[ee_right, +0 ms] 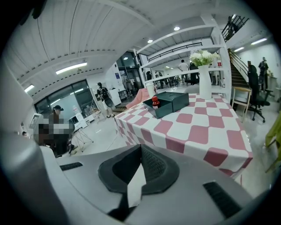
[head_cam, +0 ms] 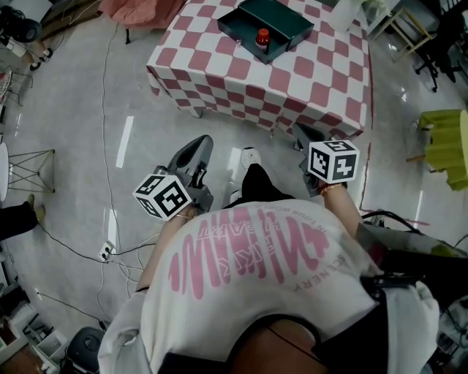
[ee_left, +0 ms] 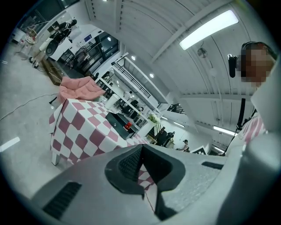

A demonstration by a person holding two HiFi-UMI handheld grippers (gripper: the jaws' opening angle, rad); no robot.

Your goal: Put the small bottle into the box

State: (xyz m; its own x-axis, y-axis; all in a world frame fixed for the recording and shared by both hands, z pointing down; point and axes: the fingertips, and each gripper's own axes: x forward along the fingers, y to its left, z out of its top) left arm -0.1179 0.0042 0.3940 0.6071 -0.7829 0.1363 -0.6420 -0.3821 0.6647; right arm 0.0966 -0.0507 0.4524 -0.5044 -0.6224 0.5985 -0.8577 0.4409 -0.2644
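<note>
We see the checkered table [head_cam: 322, 80] at upper centre on grey floor [head_cam: 80, 95]; left gripper [ee_left: 141, 147] and right gripper [ee_right: 140, 147] are pressed together, empty.

- Table [head_cam: 307, 80]: cloth checked in dusty red and white, draped over every edge.
- Box [head_cam: 281, 18], toward the table's far edge: dark green all over.
- Small bottle [head_cam: 262, 36]: red.
- Left gripper [head_cam: 203, 142] and right gripper [head_cam: 304, 133]: grey bodies with dark pads, and cubes in black-and-white square markers.
- Shirt [head_cam: 256, 256]: white, printed with pink lettering.
- Floor [head_cam: 80, 109]: pale grey.
- Vase [ee_right: 204, 83], at the table's far edge: white, holding white flowers.
</note>
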